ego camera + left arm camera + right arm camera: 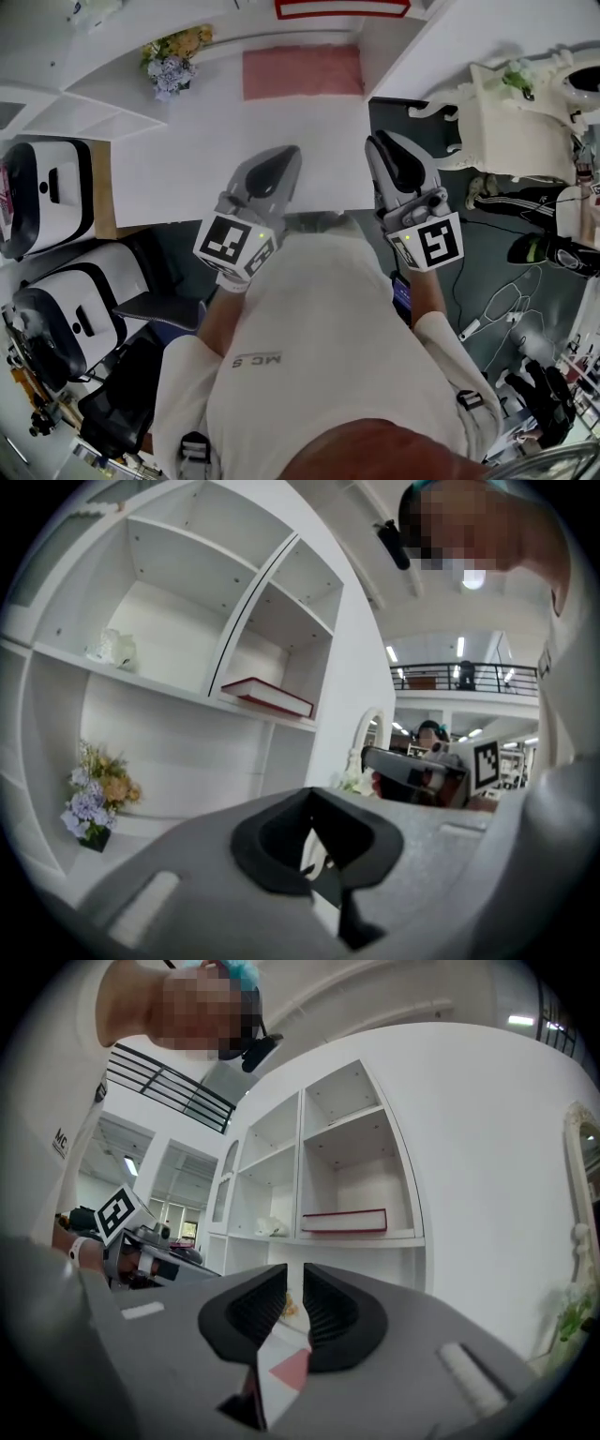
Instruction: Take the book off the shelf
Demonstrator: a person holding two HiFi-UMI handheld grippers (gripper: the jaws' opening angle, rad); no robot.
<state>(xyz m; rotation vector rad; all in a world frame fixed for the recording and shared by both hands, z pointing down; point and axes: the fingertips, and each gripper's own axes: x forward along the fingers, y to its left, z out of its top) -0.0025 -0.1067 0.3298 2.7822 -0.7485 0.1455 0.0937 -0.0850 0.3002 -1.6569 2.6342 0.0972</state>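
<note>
The red-edged book (344,1221) lies flat in a compartment of the white shelf unit (356,1147), well ahead of and above both grippers. It also shows in the left gripper view as the book (267,696), and at the top edge of the head view as the book (342,7). My left gripper (281,155) hangs over the white counter; its pads meet at the tips of the left gripper (314,803), with nothing held. My right gripper (384,141) hovers beside it. A narrow slit stands between the pads of the right gripper (294,1274), and nothing is in it.
A pink mat (302,71) and a bunch of flowers (173,56) lie on the white counter (187,141) under the shelves. An ornate white mirror stand (506,112) is at the right. White-and-black machines (47,192) stand at the left, and cables (497,309) trail on the dark floor.
</note>
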